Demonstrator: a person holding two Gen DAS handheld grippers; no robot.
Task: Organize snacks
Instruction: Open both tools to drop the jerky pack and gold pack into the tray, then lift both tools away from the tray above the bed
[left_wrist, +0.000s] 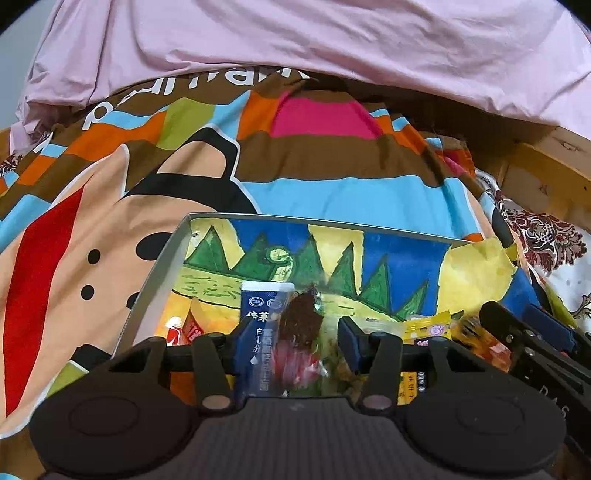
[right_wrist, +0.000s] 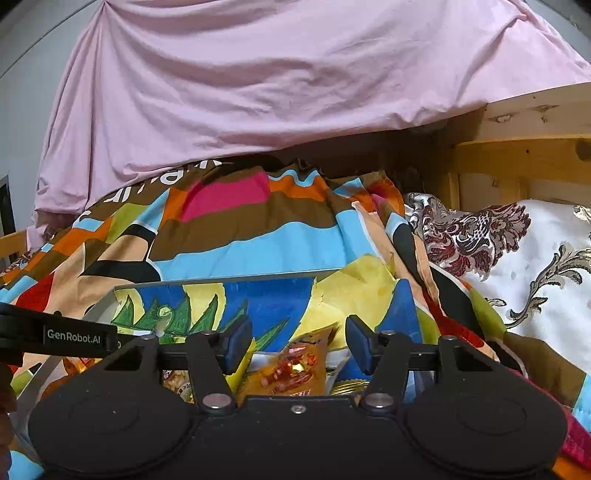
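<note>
Tilting down — both grippers (left_wrist: 297, 334) (right_wrist: 299, 341) over the snack tray (left_wrist: 155, 273).

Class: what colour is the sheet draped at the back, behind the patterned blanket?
Pale pink sheet, plain and wrinkled; clearest in the right wrist view.

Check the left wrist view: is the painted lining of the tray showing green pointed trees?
Yes, the tray is lined with a painted picture that shows green pointed trees against blue and yellow.
</note>
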